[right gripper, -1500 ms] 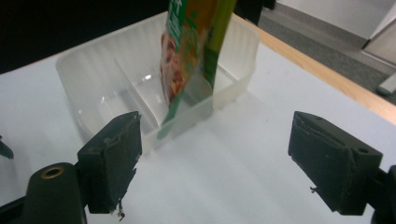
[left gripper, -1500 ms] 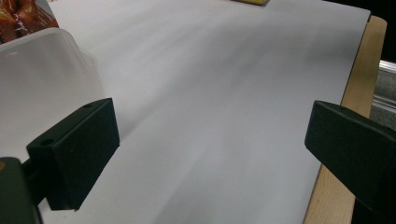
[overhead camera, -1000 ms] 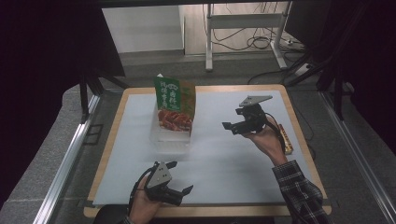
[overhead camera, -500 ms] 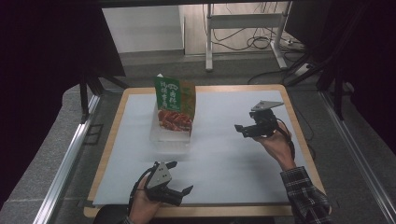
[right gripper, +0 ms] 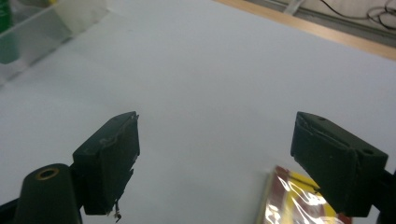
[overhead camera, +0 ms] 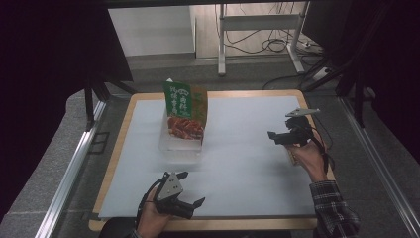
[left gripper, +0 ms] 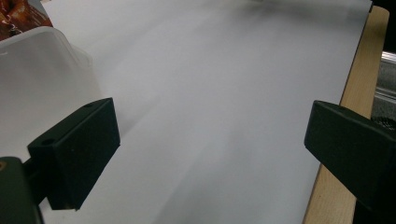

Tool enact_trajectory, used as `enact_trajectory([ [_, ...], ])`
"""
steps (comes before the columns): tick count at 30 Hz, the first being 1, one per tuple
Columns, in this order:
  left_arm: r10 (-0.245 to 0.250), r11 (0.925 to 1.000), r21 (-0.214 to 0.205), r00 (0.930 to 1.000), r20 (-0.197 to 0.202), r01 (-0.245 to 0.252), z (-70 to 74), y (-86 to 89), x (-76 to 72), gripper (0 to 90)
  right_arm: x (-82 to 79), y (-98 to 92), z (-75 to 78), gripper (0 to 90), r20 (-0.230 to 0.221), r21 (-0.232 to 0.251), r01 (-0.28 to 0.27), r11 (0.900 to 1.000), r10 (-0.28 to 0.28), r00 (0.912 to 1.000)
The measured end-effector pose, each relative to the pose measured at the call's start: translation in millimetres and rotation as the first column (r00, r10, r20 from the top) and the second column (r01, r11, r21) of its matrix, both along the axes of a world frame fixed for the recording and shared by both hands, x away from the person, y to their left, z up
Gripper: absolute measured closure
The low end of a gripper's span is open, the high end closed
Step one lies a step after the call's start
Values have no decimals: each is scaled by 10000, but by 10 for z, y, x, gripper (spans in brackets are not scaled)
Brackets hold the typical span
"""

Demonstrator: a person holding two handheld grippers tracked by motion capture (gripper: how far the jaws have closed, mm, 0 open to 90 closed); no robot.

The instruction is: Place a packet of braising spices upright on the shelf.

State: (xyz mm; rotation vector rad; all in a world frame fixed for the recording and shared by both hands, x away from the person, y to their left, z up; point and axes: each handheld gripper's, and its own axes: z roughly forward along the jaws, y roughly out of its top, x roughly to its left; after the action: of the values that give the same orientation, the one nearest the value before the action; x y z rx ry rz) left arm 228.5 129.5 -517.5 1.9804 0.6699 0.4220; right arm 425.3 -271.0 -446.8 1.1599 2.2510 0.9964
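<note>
A green and red snack bag [overhead camera: 184, 110] stands upright in a clear plastic tub [overhead camera: 180, 145] at the back left of the white sheet [overhead camera: 247, 163]. My left gripper [overhead camera: 192, 188] rests near the front edge, open and holding nothing; in the left gripper view [left gripper: 210, 135] its jaws frame bare sheet, with the tub [left gripper: 42, 70] at the left. My right gripper [overhead camera: 277, 137] hovers by the right edge, open and holding nothing. A red and yellow wrapped packet [right gripper: 299, 200] lies just under its right jaw, and it lies beneath the hand [overhead camera: 292, 156] in the high view.
The white sheet lies on a wooden board [overhead camera: 124, 148] whose edge shows all round. Metal rails [overhead camera: 74, 163] run along the left and right sides. Cables and a metal stand's legs [overhead camera: 257, 29] are on the floor beyond the board.
My right gripper has moved to the right and slightly down, from the middle right of the sheet towards its right edge. The left gripper and the bag in the tub have not moved.
</note>
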Motion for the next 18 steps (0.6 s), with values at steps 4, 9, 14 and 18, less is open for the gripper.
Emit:
enact_trajectory([
  [4, -6, 10000, 9, 10000, 2, 6, 1, 1, 0, 30, 19, -141, -65, 117, -392, 73, 597, 9982, -593, 9975],
  [9, -11, 10000, 61, 10000, 19, 11, -1, -5, -2, 30, 31, -268, -157, 74, -703, -216, 1091, 9938, -1104, 9914],
  [14, -13, 9999, 107, 10000, 21, 12, -3, -7, -2, 30, 59, -346, -272, 96, -1057, -598, 1505, 9868, -1561, 9821],
  [18, -30, 9999, 157, 10000, 24, 29, -5, -11, -1, 31, 79, -383, -362, 137, -1233, -1101, 1740, 9786, -1872, 9746],
])
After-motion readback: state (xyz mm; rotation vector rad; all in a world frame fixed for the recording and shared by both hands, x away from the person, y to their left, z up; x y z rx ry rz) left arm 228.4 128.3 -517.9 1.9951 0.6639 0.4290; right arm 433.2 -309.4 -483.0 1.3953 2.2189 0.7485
